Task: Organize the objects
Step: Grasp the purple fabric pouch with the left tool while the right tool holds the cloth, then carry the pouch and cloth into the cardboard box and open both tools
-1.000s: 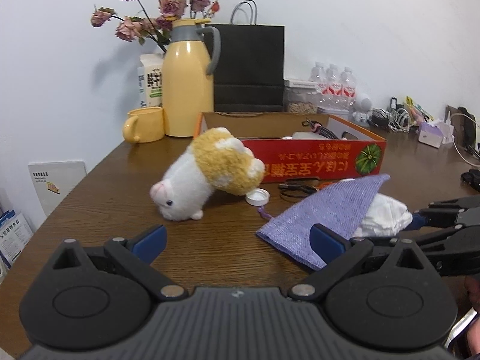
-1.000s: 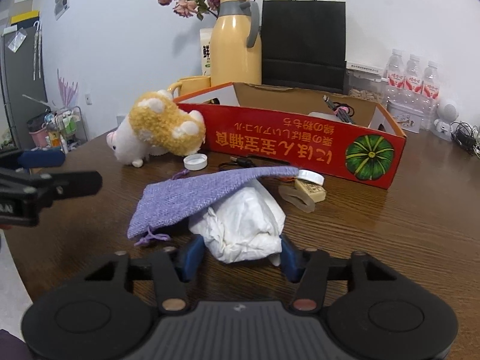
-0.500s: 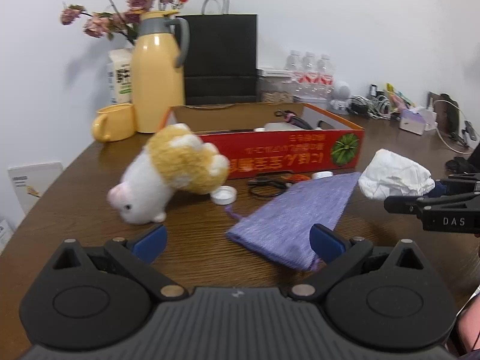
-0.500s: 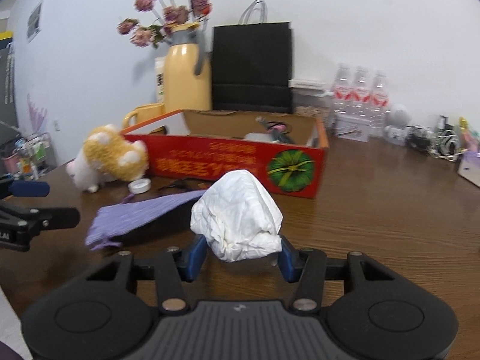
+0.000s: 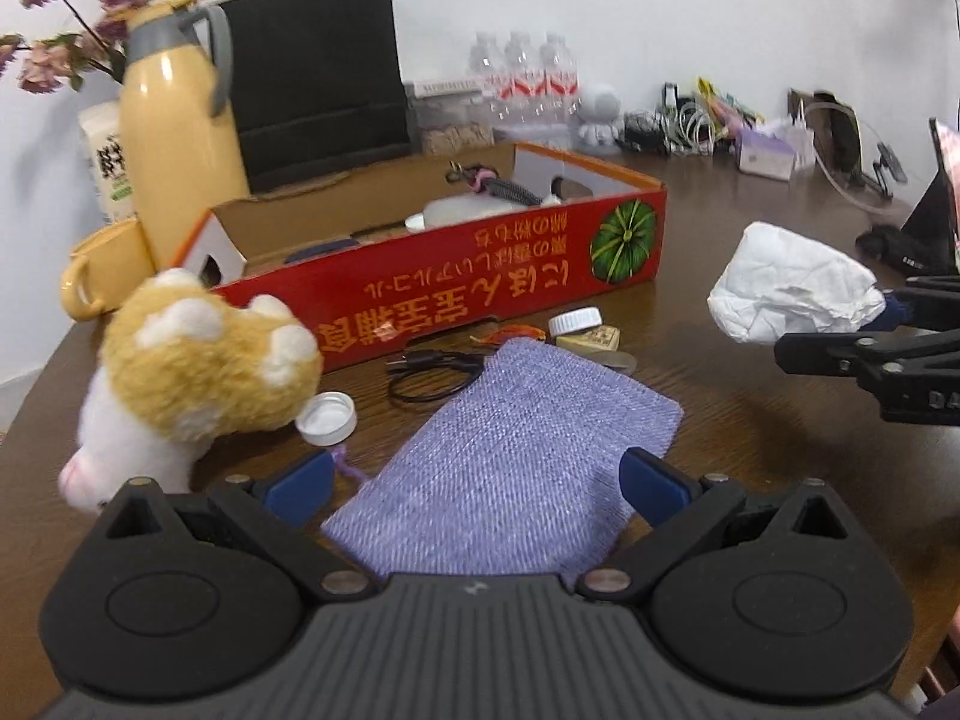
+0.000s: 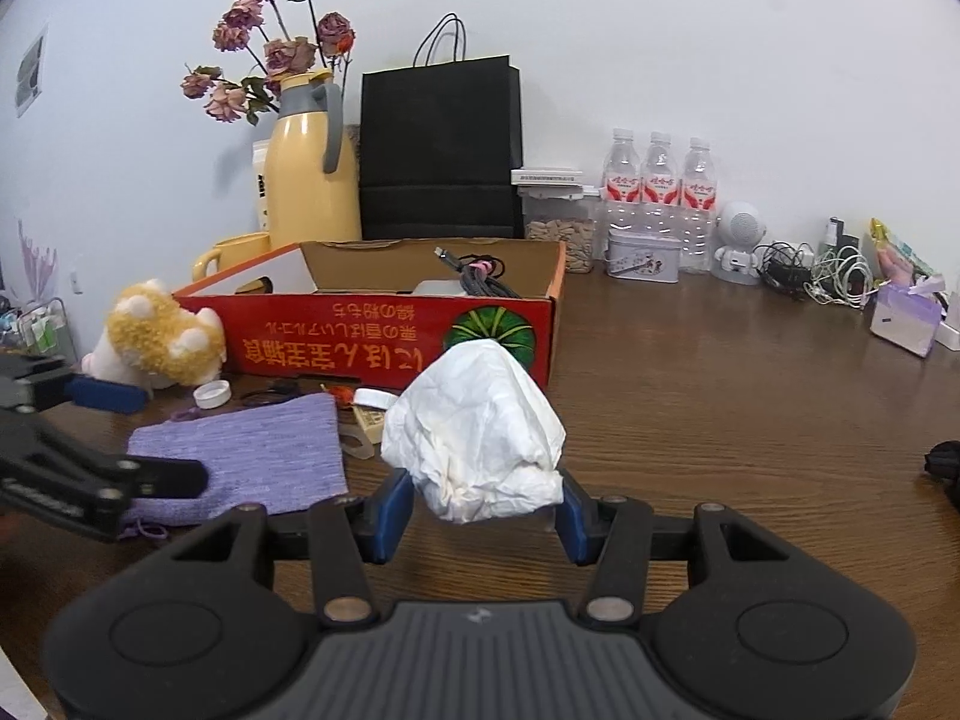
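We see a brown wooden surface [image 6: 720, 396] running back to a white wall. At the far side stand a black paper bag [image 6: 441, 150] and, left of it, a yellow jug [image 6: 306, 174] with dried flowers [image 6: 270, 48] behind it. Nearer sits a red box [image 6: 384, 336], open on top, with cables and a pale object inside. A plush toy [image 5: 198, 372] lies against the box's left end.

Near the box, a purple pouch [image 5: 510, 468] lies flat on the surface. Our left hand-held gripper [image 5: 474, 480] hangs over its near end with the jaws wide apart, one blue pad on each side of the pouch, gripping nothing.

Our right hand-held gripper [image 6: 483, 510] is closed on a crumpled white tissue [image 6: 480, 438], its blue pads pressing both sides, and the tissue is held up clear of the surface, right of the pouch and nearer than the box's pumpkin label.

Between the pouch and the box lie a black cable loop [image 5: 432, 372], a white cap [image 5: 327, 417] beside the toy, a second white cap [image 5: 576, 319], and a small tan block [image 5: 588, 339] just near that cap.
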`<move>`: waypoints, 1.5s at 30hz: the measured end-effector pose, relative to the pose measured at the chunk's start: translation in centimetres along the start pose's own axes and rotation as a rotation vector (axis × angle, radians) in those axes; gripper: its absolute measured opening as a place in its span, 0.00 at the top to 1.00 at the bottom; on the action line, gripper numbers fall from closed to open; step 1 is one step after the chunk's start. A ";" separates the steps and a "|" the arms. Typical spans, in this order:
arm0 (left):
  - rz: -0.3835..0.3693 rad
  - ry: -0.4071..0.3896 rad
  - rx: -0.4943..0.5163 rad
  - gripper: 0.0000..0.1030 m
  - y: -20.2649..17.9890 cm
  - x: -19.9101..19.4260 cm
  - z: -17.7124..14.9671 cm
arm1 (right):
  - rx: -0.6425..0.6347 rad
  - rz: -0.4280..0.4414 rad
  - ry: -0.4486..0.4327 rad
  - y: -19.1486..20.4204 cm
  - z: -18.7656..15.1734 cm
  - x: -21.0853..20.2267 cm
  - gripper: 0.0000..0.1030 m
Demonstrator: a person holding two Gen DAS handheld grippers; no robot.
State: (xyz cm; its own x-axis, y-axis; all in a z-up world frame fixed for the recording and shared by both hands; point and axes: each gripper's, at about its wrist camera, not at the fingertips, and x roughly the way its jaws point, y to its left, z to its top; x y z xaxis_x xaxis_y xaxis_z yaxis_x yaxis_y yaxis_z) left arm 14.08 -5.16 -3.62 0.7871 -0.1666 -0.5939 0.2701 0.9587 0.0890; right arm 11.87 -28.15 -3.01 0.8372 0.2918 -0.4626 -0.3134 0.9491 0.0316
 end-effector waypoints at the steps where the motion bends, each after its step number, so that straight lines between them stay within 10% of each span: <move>1: -0.009 0.014 -0.003 0.00 0.1 0.5 0.1 | -0.001 0.007 0.000 0.1 0.0 0.1 0.53; 10: -0.051 0.055 -0.071 0.12 1.0 1.4 -0.4 | -0.004 0.041 0.004 0.6 0.0 1.0 0.53; 23: -0.033 -0.002 -0.091 0.68 1.4 -0.7 -1.0 | -0.007 0.053 0.013 1.3 -0.2 1.0 0.53; 45: 0.003 -0.243 -0.119 0.85 1.6 -7.8 0.6 | -0.060 0.083 -0.026 3.9 1.2 -0.5 0.53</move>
State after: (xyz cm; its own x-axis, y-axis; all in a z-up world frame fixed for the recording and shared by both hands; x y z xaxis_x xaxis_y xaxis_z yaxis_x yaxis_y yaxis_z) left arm 8.71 -2.44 1.58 0.9017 -0.2004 -0.3830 0.2119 0.9772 -0.0125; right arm 10.72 -24.45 -1.62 0.8185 0.3725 -0.4373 -0.4073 0.9131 0.0155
